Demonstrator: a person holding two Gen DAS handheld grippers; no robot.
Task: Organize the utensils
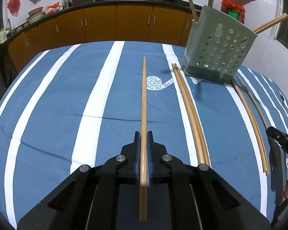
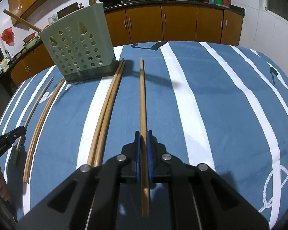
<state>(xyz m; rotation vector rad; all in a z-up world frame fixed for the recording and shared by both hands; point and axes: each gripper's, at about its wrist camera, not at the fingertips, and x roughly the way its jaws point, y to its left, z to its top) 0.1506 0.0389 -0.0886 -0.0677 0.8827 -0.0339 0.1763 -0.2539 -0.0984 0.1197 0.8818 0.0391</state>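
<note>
Each gripper is clamped on a single chopstick: the left gripper (image 1: 143, 140) pinches one chopstick (image 1: 144, 99) near its thick end, the right gripper (image 2: 143, 140) another (image 2: 143, 99) the same way, both sticks pointing far across the striped cloth (image 1: 57, 105). The green holder (image 1: 218, 51) stands far on the table, between the two hands, with sticks already leaning in it. Two pairs (image 1: 192, 118) (image 1: 253, 126) lie loose on the cloth between the grippers. To do this well, I would lift each stick clear, tip its point down over the holder's open top, and only release once the tip is inside, one hand at a time to avoid a clash.
</note>
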